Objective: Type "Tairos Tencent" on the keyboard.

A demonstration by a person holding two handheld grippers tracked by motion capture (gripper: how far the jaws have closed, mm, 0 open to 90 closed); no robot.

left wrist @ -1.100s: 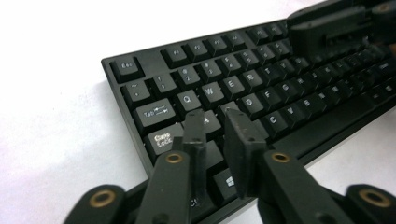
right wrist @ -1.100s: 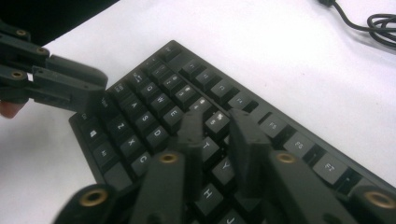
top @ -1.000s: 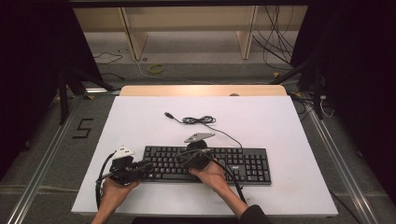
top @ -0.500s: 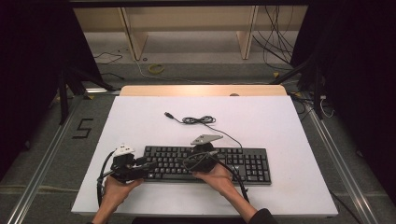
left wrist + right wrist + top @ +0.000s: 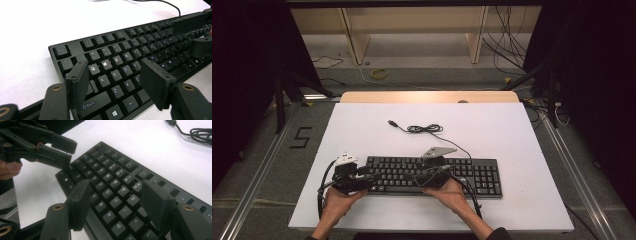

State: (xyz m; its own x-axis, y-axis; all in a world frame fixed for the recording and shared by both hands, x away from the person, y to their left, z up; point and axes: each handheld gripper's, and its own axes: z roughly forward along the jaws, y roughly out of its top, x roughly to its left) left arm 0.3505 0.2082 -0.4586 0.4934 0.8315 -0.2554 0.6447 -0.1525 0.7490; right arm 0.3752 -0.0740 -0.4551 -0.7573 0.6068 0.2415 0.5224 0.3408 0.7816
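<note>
Black keyboard flat on white surface, long side across, near the person's edge; left end directly under the left gripper, middle stretch under the right gripper. Left gripper held in left hand at the keyboard's left end, fingers set wide apart, lately opening, nothing clamped between; in the left gripper view, letter keys Q, W, A, S, Z, X visible in the gap between the fingers, Shift key just beside the near finger, keyboard's corner beyond it. Right gripper held in right hand over the keyboard's middle, grey three-cornered plate on top, fingers likewise wide, lately opening, nothing gripped; in the right gripper view, keys G, H, B, N, J in the gap, function-key row beyond the far finger. Contact between finger pads and keycaps: cannot tell (fingers close above or at the keys in both gripper views). Left gripper also seen from the right gripper view, off past the keyboard's left end, its two fingers parted. Keyboard cable running from the keyboard's rear edge, loosely coiled on the surface well beyond both sets of fingers, plug end lying free. Wooden strip along the surface's far edge, farthest from the fingers.
</note>
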